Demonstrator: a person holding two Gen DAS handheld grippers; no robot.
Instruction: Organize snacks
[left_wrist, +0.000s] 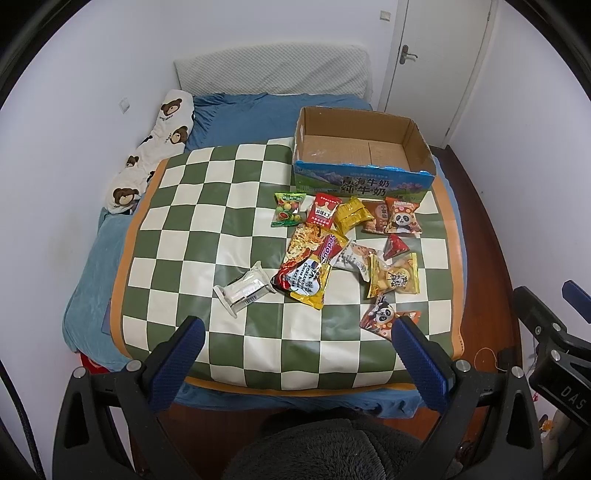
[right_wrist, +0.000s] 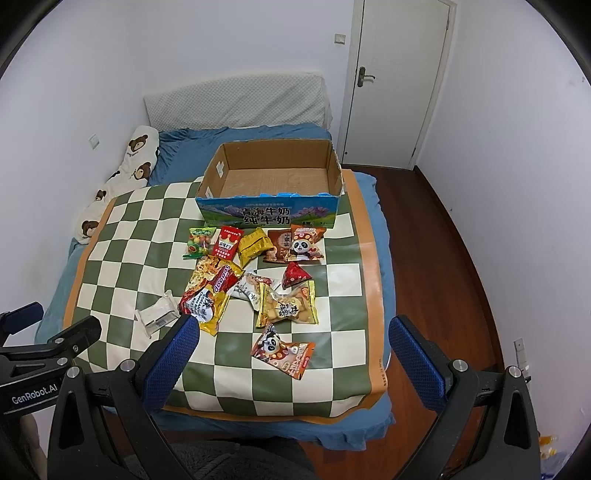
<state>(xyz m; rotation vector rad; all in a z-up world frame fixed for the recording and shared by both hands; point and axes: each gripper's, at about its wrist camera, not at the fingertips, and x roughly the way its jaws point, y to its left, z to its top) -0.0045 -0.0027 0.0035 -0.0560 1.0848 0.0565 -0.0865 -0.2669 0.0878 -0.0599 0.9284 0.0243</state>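
Observation:
Several snack packets lie on a green-and-white checkered mat (left_wrist: 221, 206) on the bed. An open cardboard milk box (left_wrist: 364, 181) (right_wrist: 269, 214) stands at the mat's far side with nothing in it. In front of it lie a green candy bag (left_wrist: 289, 208), a red packet (left_wrist: 322, 211), a yellow packet (left_wrist: 351, 214) and a panda packet (left_wrist: 402, 219). Nearer are a large noodle bag (left_wrist: 310, 269) (right_wrist: 210, 291), a clear packet (left_wrist: 243, 288) and a second panda packet (right_wrist: 282, 350). My left gripper (left_wrist: 295, 332) and right gripper (right_wrist: 293, 332) are open, empty, held above the mat's near edge.
A bear-print pillow (left_wrist: 155, 147) lies along the left wall. A blue sheet (left_wrist: 240, 118) covers the bed, with a white headboard cushion (left_wrist: 273, 70) behind. A door (right_wrist: 399, 81) and wooden floor (right_wrist: 443, 258) are on the right.

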